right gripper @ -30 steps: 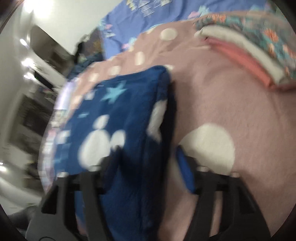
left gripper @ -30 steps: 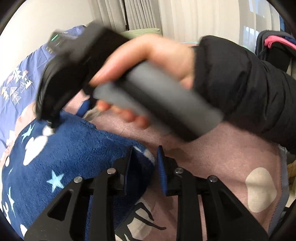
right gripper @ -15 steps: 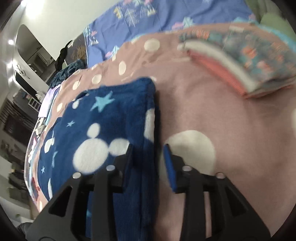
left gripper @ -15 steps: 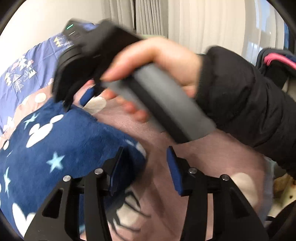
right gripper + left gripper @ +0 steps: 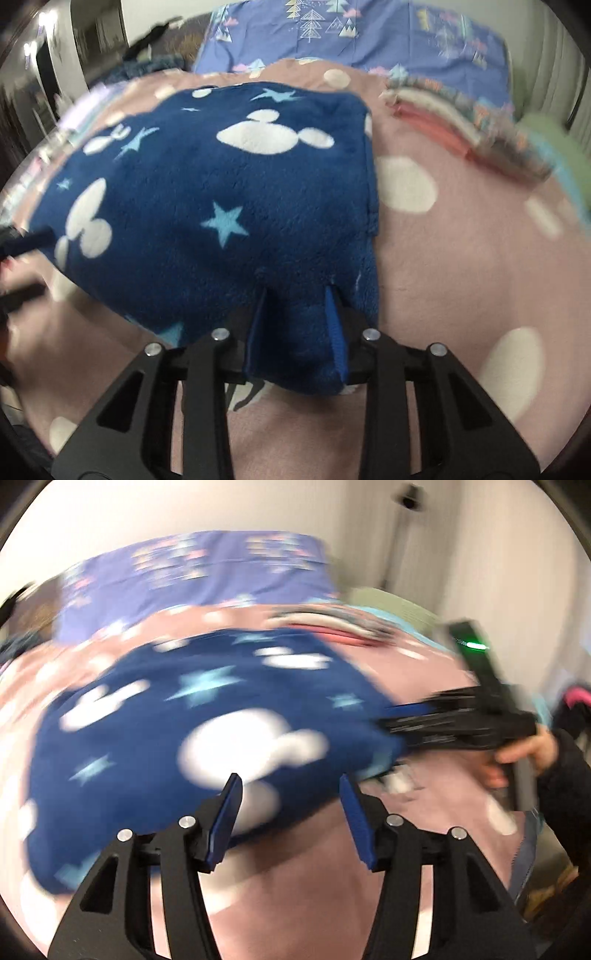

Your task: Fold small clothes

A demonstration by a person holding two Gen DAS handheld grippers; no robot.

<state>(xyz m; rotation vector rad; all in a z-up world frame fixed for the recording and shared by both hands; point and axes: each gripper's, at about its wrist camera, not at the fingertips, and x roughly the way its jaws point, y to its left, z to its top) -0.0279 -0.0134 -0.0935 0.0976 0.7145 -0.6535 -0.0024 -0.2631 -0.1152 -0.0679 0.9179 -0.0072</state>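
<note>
Two blue pads of the left hand-held gripper (image 5: 290, 812), just opened wider, stand apart with only the navy fleece garment's (image 5: 207, 731) near edge between them, unpinched. On the right view, the right hand-held gripper (image 5: 297, 325) clamps that garment's corner, lying on the pink spotted bed (image 5: 461, 266).

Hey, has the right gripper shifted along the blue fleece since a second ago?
Yes. The right gripper now grips the blue fleece nearer its corner; the folded stack sits farther off.
</note>
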